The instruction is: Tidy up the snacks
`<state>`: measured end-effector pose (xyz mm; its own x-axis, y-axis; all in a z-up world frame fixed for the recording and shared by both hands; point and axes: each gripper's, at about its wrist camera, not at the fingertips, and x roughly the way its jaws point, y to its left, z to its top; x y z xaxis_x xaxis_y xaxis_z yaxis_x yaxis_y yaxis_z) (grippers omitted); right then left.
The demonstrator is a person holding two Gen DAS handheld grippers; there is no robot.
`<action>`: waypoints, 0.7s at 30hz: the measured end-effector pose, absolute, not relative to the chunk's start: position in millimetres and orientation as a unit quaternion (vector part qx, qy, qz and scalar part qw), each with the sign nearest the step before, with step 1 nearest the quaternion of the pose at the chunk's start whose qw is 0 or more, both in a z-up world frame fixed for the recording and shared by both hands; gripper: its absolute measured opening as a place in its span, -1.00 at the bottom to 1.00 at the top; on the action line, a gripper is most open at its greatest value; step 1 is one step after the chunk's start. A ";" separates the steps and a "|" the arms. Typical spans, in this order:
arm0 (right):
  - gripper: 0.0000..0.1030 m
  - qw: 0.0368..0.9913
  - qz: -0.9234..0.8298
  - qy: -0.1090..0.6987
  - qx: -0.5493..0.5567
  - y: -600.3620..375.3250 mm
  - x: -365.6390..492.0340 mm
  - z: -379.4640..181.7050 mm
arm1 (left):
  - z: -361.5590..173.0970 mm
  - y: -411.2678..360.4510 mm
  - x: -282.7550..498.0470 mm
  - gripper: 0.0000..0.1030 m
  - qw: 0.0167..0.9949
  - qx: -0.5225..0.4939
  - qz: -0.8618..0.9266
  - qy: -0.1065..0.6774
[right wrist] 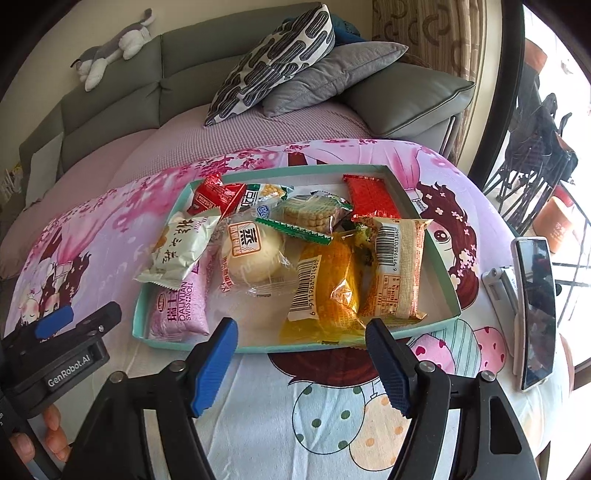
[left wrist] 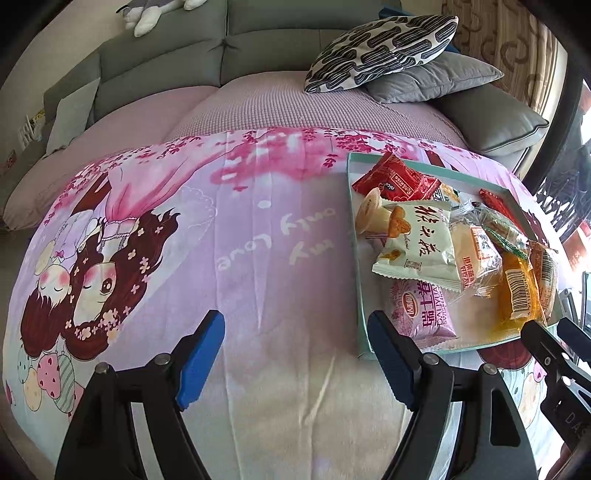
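1. The snack packets (right wrist: 321, 258) are lying piled inside the teal tray (right wrist: 441, 258), which is sitting on the cartoon blanket (left wrist: 240, 240).
2. The right gripper (right wrist: 301, 360) is hovering at the tray's near rim, jaws spread wide, gripping nothing.
3. The left gripper (left wrist: 297, 356) is hanging beside the tray's left edge, jaws likewise apart and empty.
4. A phone (right wrist: 535, 310) is resting right of the tray.

Place: a home living room.
Seating: a grey-green sofa (right wrist: 122, 81) along the wall, its seat under a pink cover.
Cushions: a black-and-white patterned pillow (right wrist: 273, 59) leaning on a grey pillow (right wrist: 332, 74) at the sofa's right end.
Toy: a plush animal (right wrist: 114, 44) lying on the sofa back.
Table covering: a pink cartoon-print cloth (left wrist: 221, 236).
Window side: patterned curtain (right wrist: 413, 33).
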<state>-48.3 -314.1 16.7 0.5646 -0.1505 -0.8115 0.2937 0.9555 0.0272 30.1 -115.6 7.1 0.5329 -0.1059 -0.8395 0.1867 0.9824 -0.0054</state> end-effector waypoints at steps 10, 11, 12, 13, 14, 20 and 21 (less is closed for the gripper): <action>1.00 0.877 -0.131 0.458 0.065 -303.9 -52.8 3.9 | -4.0 -92.8 19.8 0.94 0.876 0.037 -0.064 0.477; 1.00 0.877 -0.131 0.458 0.065 -303.3 -52.5 3.9 | -4.9 -91.4 19.1 0.94 0.875 0.036 -0.063 0.478; 1.00 0.877 -0.131 0.458 0.064 -302.9 -52.2 3.7 | -5.5 -90.6 18.6 0.94 0.875 0.035 -0.063 0.479; 1.00 0.877 -0.131 0.457 0.064 -302.4 -51.8 3.8 | -6.1 -89.9 18.7 0.94 0.874 0.035 -0.063 0.481; 1.00 0.878 -0.130 0.457 0.063 -301.9 -51.3 3.6 | -6.5 -89.9 19.0 0.94 0.873 0.036 -0.062 0.483; 1.00 0.879 -0.121 0.458 0.057 -298.0 -48.4 2.6 | -6.8 -93.7 18.4 0.93 0.873 0.036 -0.074 0.481; 1.00 0.879 -0.120 0.457 0.056 -297.9 -48.2 2.7 | -7.1 -94.9 18.5 0.93 0.873 0.039 -0.073 0.481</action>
